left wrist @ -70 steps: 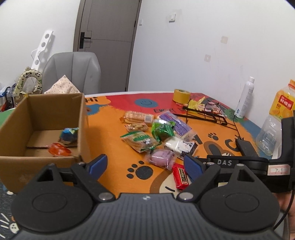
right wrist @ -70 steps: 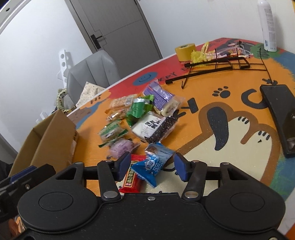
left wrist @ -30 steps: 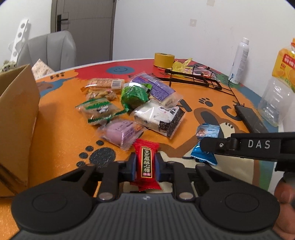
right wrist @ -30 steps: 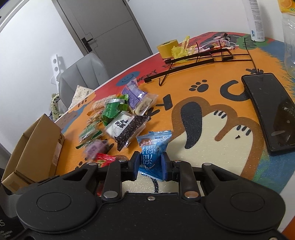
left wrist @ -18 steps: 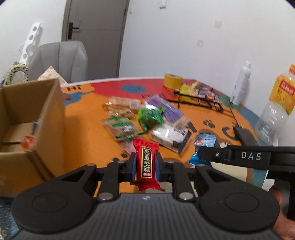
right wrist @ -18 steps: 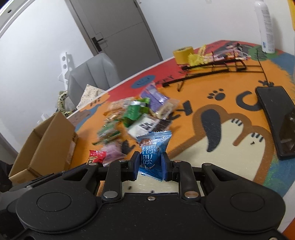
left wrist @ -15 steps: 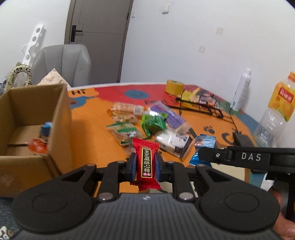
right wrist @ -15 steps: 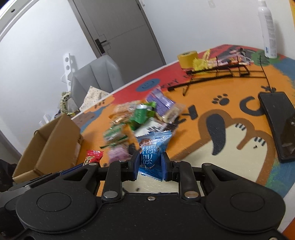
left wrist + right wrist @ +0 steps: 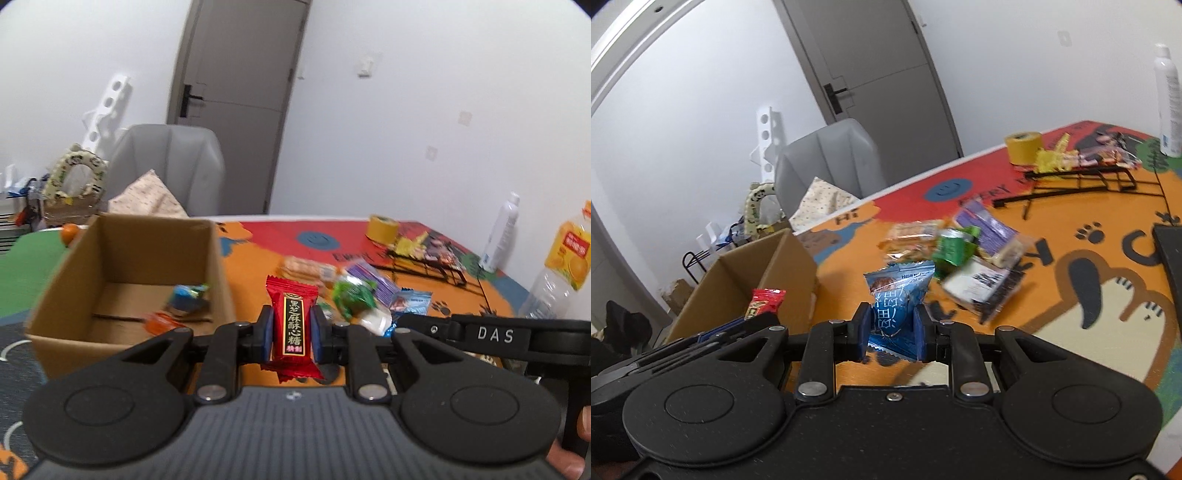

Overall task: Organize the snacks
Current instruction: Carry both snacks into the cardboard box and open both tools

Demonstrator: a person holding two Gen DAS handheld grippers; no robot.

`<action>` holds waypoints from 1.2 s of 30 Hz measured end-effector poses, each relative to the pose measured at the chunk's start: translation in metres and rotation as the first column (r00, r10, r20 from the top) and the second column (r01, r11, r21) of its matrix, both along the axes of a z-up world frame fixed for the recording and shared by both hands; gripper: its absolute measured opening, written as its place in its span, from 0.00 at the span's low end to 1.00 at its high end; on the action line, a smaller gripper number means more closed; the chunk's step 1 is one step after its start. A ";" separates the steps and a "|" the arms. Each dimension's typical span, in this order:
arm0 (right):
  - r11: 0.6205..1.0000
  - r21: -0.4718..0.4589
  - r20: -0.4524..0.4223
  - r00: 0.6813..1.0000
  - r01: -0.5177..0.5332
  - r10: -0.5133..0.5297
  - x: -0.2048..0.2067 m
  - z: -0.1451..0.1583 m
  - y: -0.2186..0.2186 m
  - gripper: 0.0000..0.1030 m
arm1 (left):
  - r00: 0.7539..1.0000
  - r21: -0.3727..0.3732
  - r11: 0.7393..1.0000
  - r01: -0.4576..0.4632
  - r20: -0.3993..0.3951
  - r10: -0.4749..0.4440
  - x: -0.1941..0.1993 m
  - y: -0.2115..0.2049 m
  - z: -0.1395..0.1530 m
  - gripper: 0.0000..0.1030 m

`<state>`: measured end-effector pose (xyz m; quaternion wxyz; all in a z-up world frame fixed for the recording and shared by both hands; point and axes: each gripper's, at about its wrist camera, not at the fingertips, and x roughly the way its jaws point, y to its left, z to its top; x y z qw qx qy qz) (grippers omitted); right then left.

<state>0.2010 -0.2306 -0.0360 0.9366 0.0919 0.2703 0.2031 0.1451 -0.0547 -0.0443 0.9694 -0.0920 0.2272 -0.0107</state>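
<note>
My left gripper (image 9: 291,328) is shut on a red candy packet (image 9: 293,321) and holds it in the air just right of the open cardboard box (image 9: 122,236). The box holds a blue-green snack (image 9: 186,295) and an orange one (image 9: 162,321). My right gripper (image 9: 891,328) is shut on a blue snack packet (image 9: 899,295), also lifted, right of the box (image 9: 764,273). The red packet (image 9: 764,302) and left gripper show in the right wrist view beside the box. A pile of snacks (image 9: 964,254) lies on the orange mat.
A yellow tape roll (image 9: 382,229), a black wire rack (image 9: 1078,181), a white spray bottle (image 9: 1167,99), an orange drink bottle (image 9: 557,273) and a black phone (image 9: 1171,254) stand on the table. A grey chair (image 9: 166,166) is behind the box.
Both grippers closed on their packets, lifted them off the mat, and have moved left toward the cardboard box, which now fills more of both views.
</note>
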 end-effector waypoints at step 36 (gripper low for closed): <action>0.977 -0.043 0.035 0.977 -0.208 0.209 0.015 0.020 0.149 0.22 | 0.967 -0.077 0.966 -0.247 0.048 0.251 -0.009 0.143 0.016 0.19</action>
